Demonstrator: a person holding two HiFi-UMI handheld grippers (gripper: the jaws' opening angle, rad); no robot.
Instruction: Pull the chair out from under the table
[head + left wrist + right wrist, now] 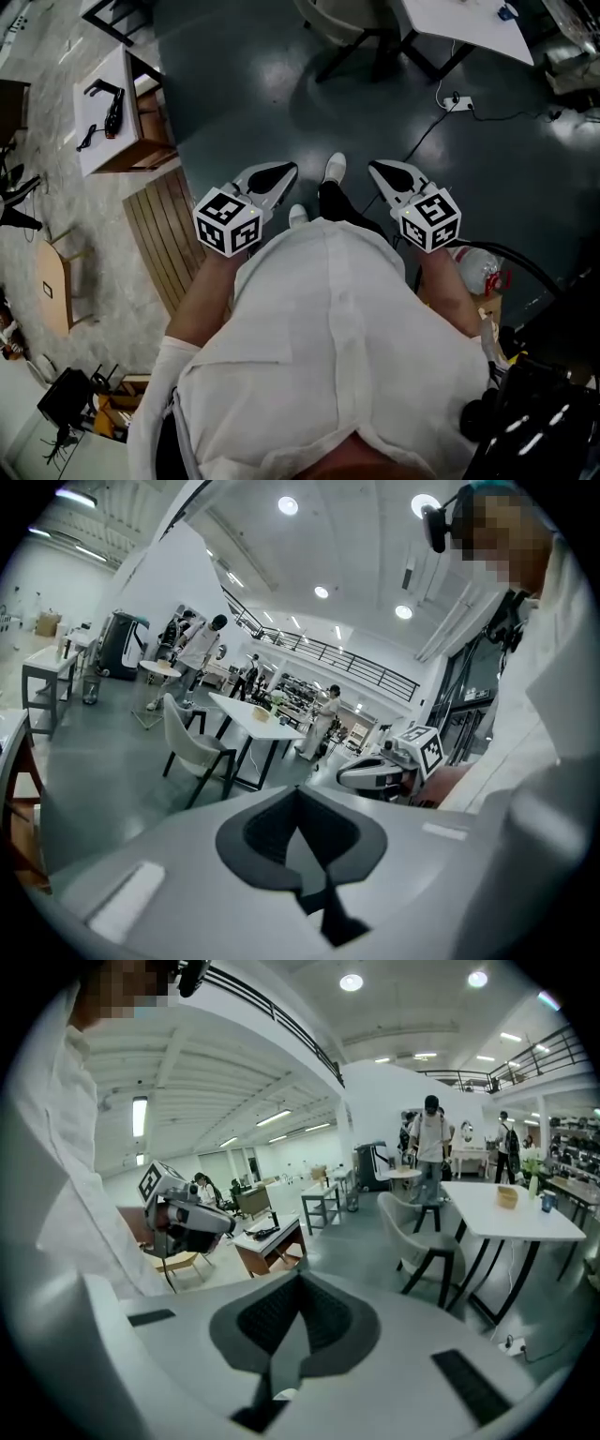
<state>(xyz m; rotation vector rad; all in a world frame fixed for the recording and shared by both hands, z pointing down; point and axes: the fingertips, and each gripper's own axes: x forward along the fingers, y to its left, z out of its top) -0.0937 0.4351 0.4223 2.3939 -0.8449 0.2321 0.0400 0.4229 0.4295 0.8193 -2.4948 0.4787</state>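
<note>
Right in front of the body, the left gripper (281,172) and right gripper (380,171) both have jaws pressed together w/ nothing in them. Farther off across the dark floor (244,103), the chair (342,23) sits pushed in at the white table (469,28). It's prob light and stiff but smooth (pale shell, dark legs), so imo pinch the backrest's top edge.
</note>
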